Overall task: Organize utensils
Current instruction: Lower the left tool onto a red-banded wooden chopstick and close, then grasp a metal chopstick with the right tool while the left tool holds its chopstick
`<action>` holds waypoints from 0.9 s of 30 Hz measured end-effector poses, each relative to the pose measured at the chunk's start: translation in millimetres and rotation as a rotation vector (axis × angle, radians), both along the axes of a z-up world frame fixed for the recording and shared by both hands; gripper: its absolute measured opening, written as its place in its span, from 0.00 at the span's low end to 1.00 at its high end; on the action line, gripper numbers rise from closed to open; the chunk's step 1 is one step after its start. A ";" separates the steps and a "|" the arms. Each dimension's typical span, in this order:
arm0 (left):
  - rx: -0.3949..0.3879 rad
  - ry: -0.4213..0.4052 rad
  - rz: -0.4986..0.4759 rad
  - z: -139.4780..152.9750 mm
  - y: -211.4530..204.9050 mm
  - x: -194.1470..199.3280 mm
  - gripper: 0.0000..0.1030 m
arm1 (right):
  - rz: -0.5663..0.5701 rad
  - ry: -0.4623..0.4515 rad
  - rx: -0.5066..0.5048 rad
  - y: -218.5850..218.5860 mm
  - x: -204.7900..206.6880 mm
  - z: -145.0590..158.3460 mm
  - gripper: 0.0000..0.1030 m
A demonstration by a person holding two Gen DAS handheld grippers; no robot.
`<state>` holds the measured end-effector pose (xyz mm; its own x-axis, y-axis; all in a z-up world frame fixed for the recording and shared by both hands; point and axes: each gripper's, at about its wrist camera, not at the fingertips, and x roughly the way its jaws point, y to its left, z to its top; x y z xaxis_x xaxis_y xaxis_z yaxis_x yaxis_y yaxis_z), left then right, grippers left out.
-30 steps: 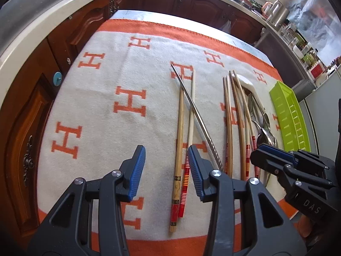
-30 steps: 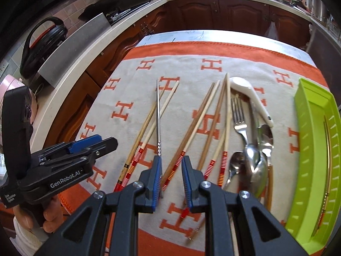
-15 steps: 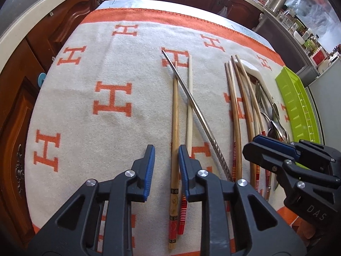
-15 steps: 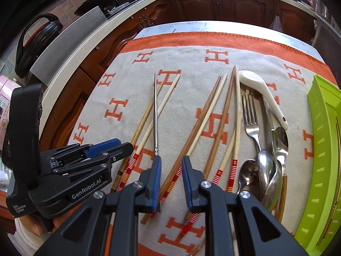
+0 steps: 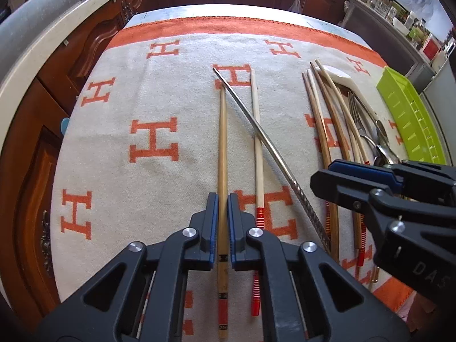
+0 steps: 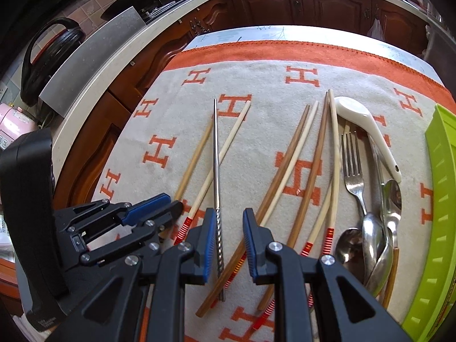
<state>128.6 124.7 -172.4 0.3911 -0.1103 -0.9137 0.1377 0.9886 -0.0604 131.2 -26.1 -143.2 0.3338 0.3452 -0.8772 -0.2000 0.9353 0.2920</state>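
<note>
Our left gripper point(image 5: 223, 225) has just closed from wide onto the bamboo chopstick point(image 5: 222, 154) at lower centre, ready for lifting; our right gripper point(image 6: 226, 245), part-open, straddles the metal chopstick point(image 6: 216, 165).

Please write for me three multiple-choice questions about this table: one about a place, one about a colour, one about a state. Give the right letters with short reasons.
1. Where does the white spoon lie?
A. in the green tray
B. on the cloth, beside the fork
C. between a gripper's fingers

2. What colour are the H letters on the cloth?
A. blue
B. green
C. orange

3. What is the state of the left gripper?
A. open, with nothing between the fingers
B. shut on a wooden chopstick
C. shut on the fork

Answers:
1. B: the spoon rests on the cloth next to the fork, outside the tray.
2. C: every H is orange, like the border.
3. B: its blue pads press the chopstick from both sides.
</note>
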 end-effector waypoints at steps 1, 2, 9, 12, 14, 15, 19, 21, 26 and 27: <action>-0.010 0.003 0.004 0.2 2.7 0.0 0.05 | 0.002 0.002 0.000 1.7 0.8 -0.5 0.19; -0.017 0.006 0.011 0.3 5.2 -0.1 0.04 | 0.005 0.003 0.001 3.4 1.3 -0.9 0.19; -0.056 0.023 0.086 1.0 24.2 -2.1 0.04 | 0.022 0.018 -0.020 18.2 10.9 -11.9 0.19; -0.078 0.032 0.108 0.7 30.1 -2.0 0.04 | 0.026 0.032 -0.040 24.7 15.6 -20.2 0.19; -0.081 0.034 0.117 0.7 32.2 -2.6 0.04 | 0.026 0.013 -0.057 28.5 16.7 -20.9 0.19; -0.083 0.034 0.120 0.5 32.9 -3.1 0.04 | 0.029 0.010 -0.068 30.8 17.4 -21.0 0.19; -0.098 0.037 0.135 0.5 34.4 -3.1 0.04 | 0.043 -0.005 -0.095 37.7 17.0 -21.3 0.05; -0.103 0.036 0.145 1.4 35.1 -3.8 0.04 | 0.034 -0.017 -0.076 37.3 16.2 -20.8 0.05; -0.131 0.023 0.171 11.5 37.7 -9.1 0.04 | -0.003 -0.040 0.032 29.5 12.9 -14.3 0.05; -0.134 0.018 0.173 14.5 37.8 -10.8 0.04 | -0.011 -0.045 0.049 27.5 12.3 -12.1 0.05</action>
